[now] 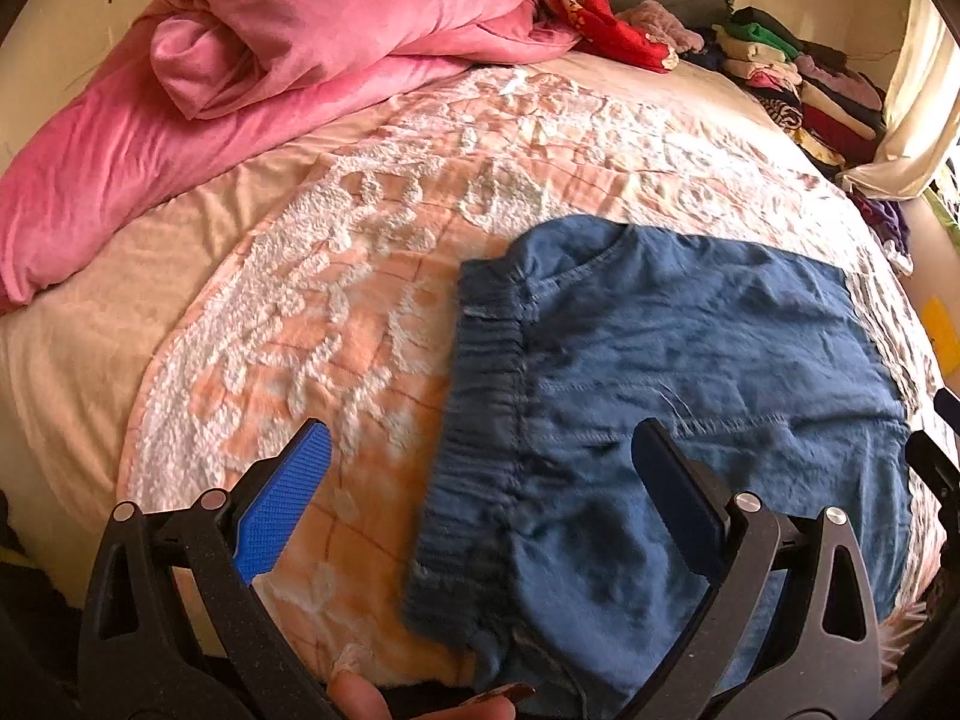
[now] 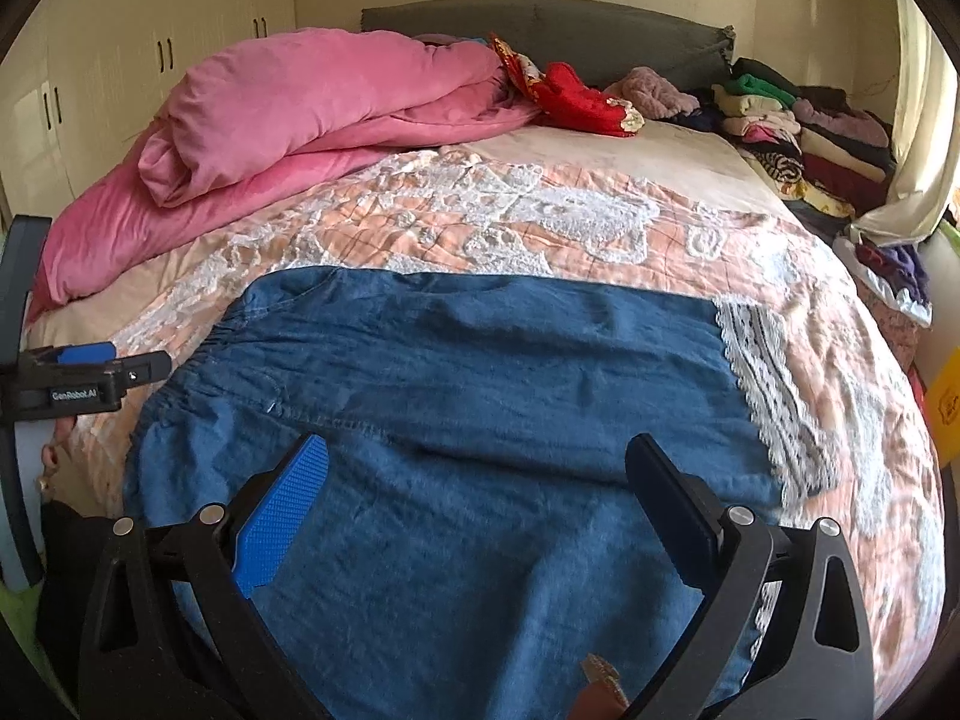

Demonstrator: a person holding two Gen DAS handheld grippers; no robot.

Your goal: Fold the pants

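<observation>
Blue denim pants lie flat and folded on the bed, elastic waistband toward the left. In the right wrist view the same pants spread across the middle, with a white lace hem at their right end. My left gripper hangs open over the waistband, nothing between its fingers. My right gripper is open above the pants' middle, holding nothing. The left gripper also shows at the left edge of the right wrist view, beside the waistband.
An orange-and-white textured blanket covers the bed. A rolled pink duvet lies at the back left. Stacks of folded clothes line the back right near a curtain. A grey headboard and wardrobe doors stand behind.
</observation>
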